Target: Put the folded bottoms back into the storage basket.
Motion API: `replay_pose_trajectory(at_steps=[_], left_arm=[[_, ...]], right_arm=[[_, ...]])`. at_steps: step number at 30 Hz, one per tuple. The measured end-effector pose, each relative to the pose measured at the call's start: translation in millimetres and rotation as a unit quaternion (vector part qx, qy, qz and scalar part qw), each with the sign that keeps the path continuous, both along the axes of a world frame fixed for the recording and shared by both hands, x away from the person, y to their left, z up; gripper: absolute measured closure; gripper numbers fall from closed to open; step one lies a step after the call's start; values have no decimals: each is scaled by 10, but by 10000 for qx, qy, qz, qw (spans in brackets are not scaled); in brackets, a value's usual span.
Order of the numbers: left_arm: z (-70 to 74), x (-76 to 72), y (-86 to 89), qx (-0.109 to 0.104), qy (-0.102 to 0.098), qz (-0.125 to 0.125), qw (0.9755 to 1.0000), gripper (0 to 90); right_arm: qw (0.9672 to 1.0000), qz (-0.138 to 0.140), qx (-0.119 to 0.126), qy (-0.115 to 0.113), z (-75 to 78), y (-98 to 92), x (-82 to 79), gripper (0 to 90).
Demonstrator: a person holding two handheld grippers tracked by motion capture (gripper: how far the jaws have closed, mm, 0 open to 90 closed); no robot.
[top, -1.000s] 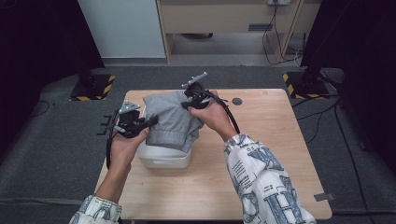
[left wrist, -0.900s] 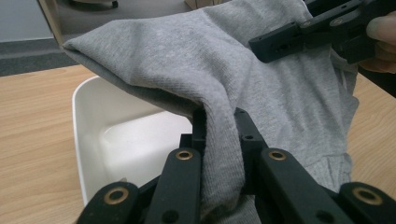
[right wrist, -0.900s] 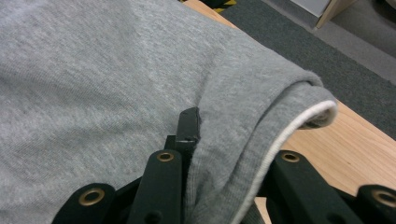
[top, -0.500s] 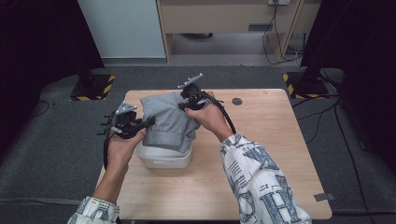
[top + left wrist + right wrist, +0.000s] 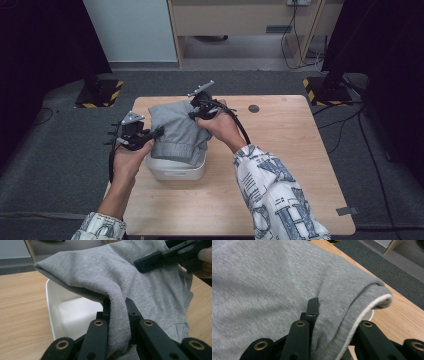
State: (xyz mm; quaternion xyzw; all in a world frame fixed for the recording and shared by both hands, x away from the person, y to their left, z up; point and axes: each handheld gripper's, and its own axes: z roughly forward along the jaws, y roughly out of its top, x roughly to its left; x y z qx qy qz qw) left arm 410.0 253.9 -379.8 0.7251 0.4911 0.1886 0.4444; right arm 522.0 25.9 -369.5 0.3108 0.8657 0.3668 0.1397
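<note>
Both tools, left tool [image 5: 156, 132] and right tool [image 5: 194, 114], clamp the folded grey garment [image 5: 181, 131] above the white bin [image 5: 176, 169]; next likely lowering it in.

From where I stand, there is nothing here to read: no words, labels, brand marks or numbers on anything in sight. The nearest thing to a sign is the yellow-and-black hazard striping on the two dark floor bases [image 5: 100, 93] either side of the table, and it bears no lettering. The sleeve's black-and-white print [image 5: 272, 192] is too fine to tell whether it carries letters.
</note>
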Motion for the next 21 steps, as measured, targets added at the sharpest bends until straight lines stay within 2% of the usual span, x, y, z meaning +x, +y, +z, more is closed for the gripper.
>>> replay_pose_trajectory(at_steps=[11,21], left_arm=[[-100,3,53,5,96,45,9999,823],[-129,-1,130,27,122,98,9999,823]], right_arm=[[9999,-42,-78,78,-117,80,-17,727],[9999,12,-80,115,-172,164,-8,727]])
